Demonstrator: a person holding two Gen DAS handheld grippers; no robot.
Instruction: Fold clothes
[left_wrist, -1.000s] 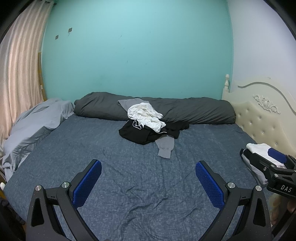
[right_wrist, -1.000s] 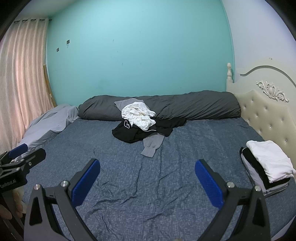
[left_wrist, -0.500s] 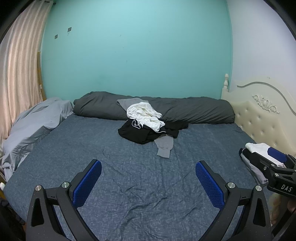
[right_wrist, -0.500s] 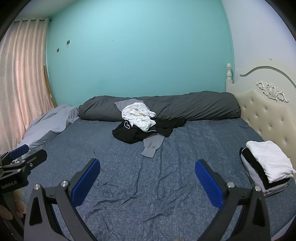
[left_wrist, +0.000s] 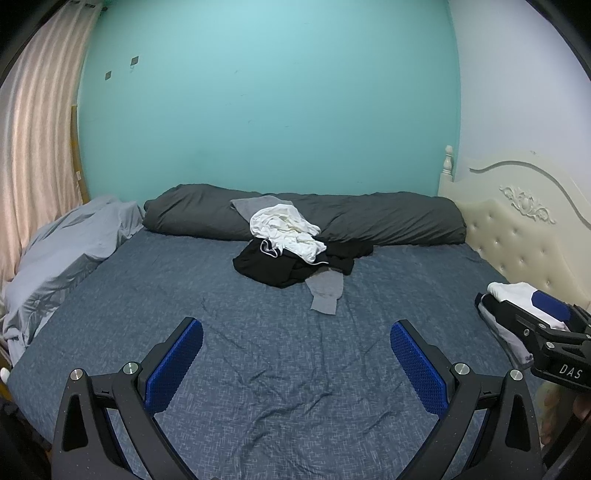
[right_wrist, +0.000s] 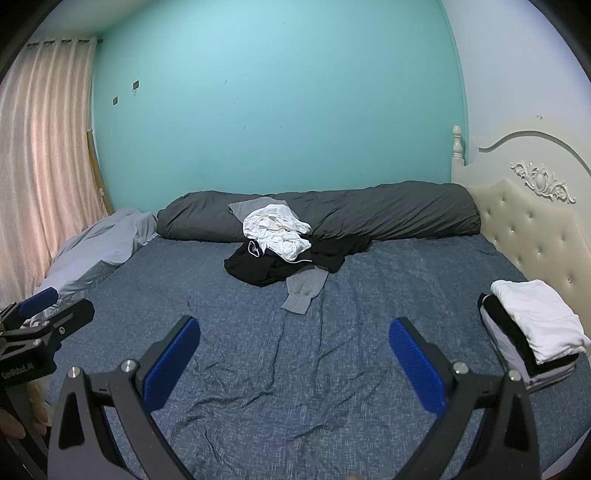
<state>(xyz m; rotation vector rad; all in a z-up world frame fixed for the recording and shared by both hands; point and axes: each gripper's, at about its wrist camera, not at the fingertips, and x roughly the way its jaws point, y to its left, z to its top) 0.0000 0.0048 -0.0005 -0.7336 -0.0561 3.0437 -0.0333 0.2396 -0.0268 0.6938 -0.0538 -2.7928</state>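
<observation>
Bed: near half bare, blue sheet lightly wrinkled; open passage across its full width in front of both tools.
Left tool, right tool: blue pads spread wide, nothing between them, side by side above the near edge.
Unfolded clothes pile: centre far side, white on black, grey sleeve trailing toward the open area.
Dark grey duvet roll: along the far wall, behind the pile.
Light grey bedding: heaped at the left edge.
Folded stack: right edge, beside the tufted headboard.
</observation>
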